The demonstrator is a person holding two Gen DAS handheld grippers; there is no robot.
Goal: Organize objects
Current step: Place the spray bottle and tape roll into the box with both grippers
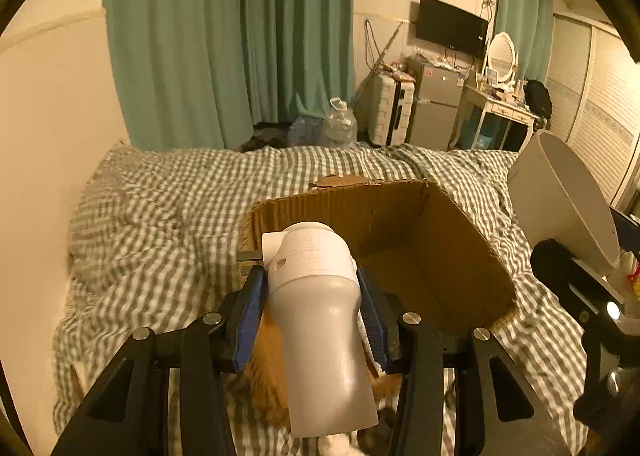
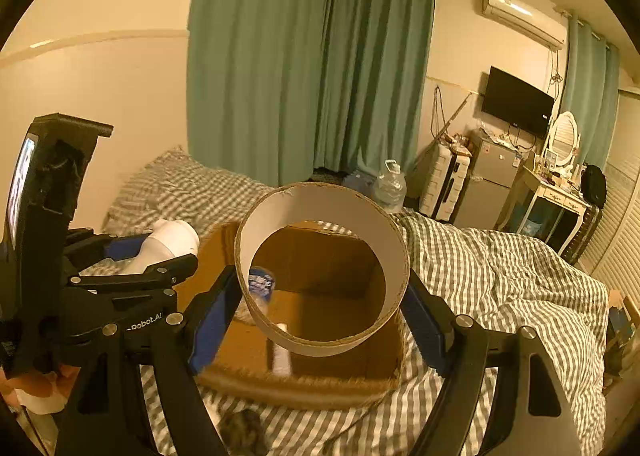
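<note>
My left gripper (image 1: 312, 296) is shut on a white bottle (image 1: 320, 316) with a capped top, held above the near left corner of an open cardboard box (image 1: 420, 248) on the bed. My right gripper (image 2: 320, 304) is shut on a wide cardboard tube ring (image 2: 316, 204), white inside, held above the same box (image 2: 328, 368). The ring also shows at the right edge of the left wrist view (image 1: 560, 192). The left gripper with the bottle (image 2: 168, 244) shows at the left of the right wrist view. Inside the box lie a small white object (image 2: 282, 352) and a blue-capped item (image 2: 260, 288).
The box sits on a bed with a grey checked cover (image 1: 168, 208). Beyond the bed are green curtains (image 1: 224, 40), a large water jug (image 1: 340, 124), a white suitcase (image 1: 390, 112), a small fridge (image 1: 436, 104) and a dressing table (image 1: 500, 108). A wall runs along the left.
</note>
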